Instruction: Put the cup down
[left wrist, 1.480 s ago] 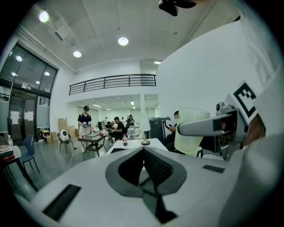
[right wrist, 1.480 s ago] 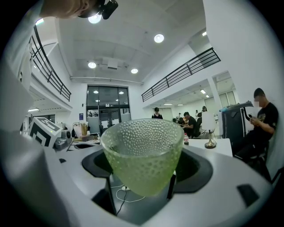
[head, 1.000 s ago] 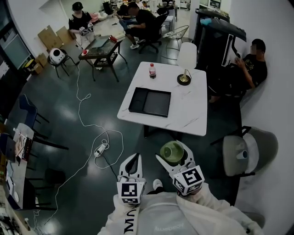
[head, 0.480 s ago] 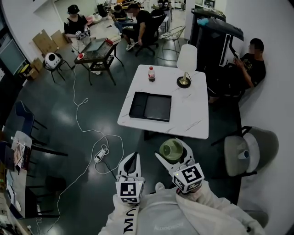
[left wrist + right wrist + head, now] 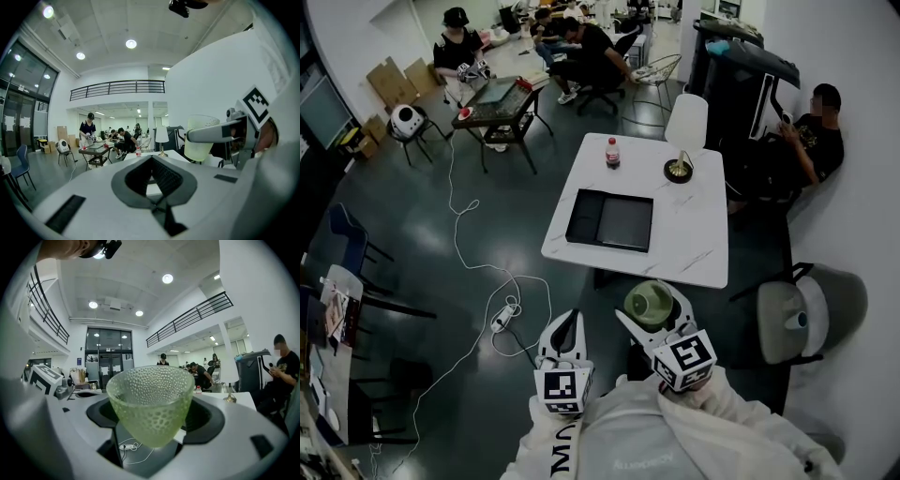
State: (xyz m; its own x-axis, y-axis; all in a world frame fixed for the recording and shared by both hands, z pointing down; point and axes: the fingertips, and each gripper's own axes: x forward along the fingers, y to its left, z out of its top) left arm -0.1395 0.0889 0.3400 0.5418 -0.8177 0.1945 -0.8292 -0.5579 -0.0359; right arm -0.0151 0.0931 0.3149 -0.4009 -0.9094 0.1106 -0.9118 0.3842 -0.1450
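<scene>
My right gripper (image 5: 649, 307) clamps the green cup (image 5: 151, 404); my left gripper (image 5: 570, 319) is closed, empty. White table (image 5: 694, 234) at 12 o'clock, on dark floor (image 5: 441, 244).

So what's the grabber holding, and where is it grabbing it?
The right gripper holds the green cup by its bumpy sides, one jaw on each side. The left gripper holds nothing.

The head view was dim and greyish, with a soft sheen on the dark floor (image 5: 394, 216). Round ceiling lights (image 5: 167, 278) glared in both gripper views, which bent strongly and blackened at the edges; the near cup (image 5: 150, 404) was sharp.
</scene>
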